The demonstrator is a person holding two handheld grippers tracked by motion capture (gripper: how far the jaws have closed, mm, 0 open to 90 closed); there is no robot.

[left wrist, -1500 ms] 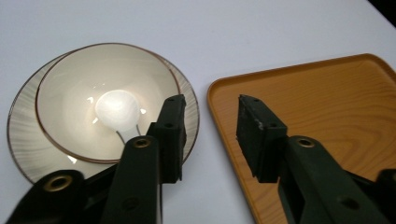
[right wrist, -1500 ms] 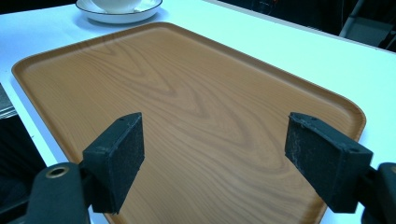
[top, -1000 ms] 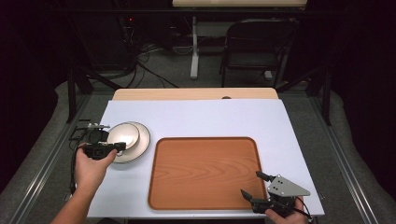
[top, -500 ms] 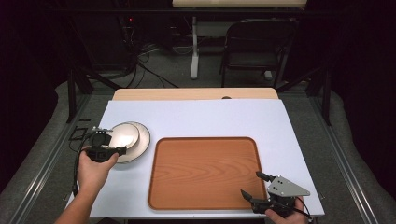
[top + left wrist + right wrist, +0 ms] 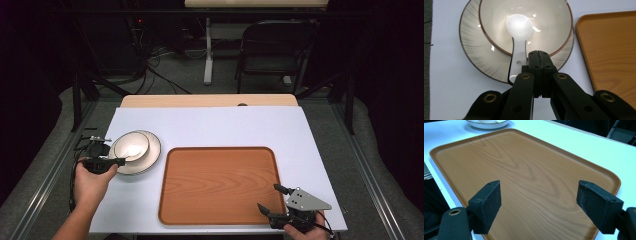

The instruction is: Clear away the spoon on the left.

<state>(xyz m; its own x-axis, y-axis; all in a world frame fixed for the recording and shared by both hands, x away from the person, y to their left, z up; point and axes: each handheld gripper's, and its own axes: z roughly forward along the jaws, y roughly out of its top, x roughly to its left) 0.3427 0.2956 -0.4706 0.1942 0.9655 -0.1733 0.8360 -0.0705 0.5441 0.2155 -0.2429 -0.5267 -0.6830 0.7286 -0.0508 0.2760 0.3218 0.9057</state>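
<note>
The left gripper (image 5: 537, 53) has its jaws pressed together over the near rim of the plate (image 5: 474, 60), by the table's left edge. A white spoon (image 5: 517, 37) lies just left of them, possibly untouched, its head in the bowl (image 5: 549, 27). The right gripper (image 5: 539, 202) gapes over the tray's (image 5: 524, 170) near right corner.

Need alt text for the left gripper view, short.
The left gripper, jaws shut, rests at the near rim of a bowl on a plate, beside a white spoon lying in the bowl. A wooden tray sits right.
</note>
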